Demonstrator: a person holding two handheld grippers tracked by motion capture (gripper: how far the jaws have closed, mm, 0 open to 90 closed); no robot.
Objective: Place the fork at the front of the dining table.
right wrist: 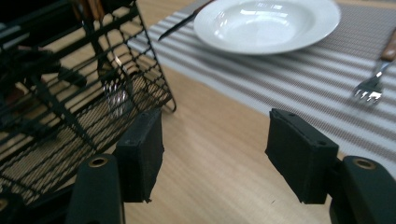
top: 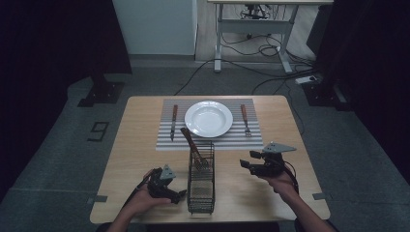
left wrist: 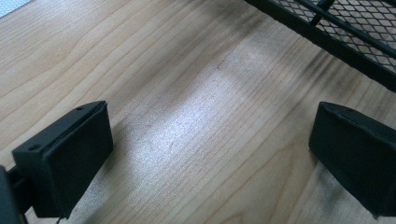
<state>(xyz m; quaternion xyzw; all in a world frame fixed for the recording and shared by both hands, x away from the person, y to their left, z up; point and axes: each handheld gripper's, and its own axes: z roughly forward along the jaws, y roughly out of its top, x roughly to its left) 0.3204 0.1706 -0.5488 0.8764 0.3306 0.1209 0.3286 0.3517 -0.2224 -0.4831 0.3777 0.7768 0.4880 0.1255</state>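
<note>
Between both tongs a wire basket (top: 200,181) on the table, left tongs (top: 180,195) released just beside it, right tongs (top: 245,163) released, apart

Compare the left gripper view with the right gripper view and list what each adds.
Left gripper view alone: the left claw, open and empty over bare wood. Right gripper view alone: the right claw, open and empty, the plate, the fork and knife on the mat, and a utensil inside the basket. Both: the table and the basket.
</note>
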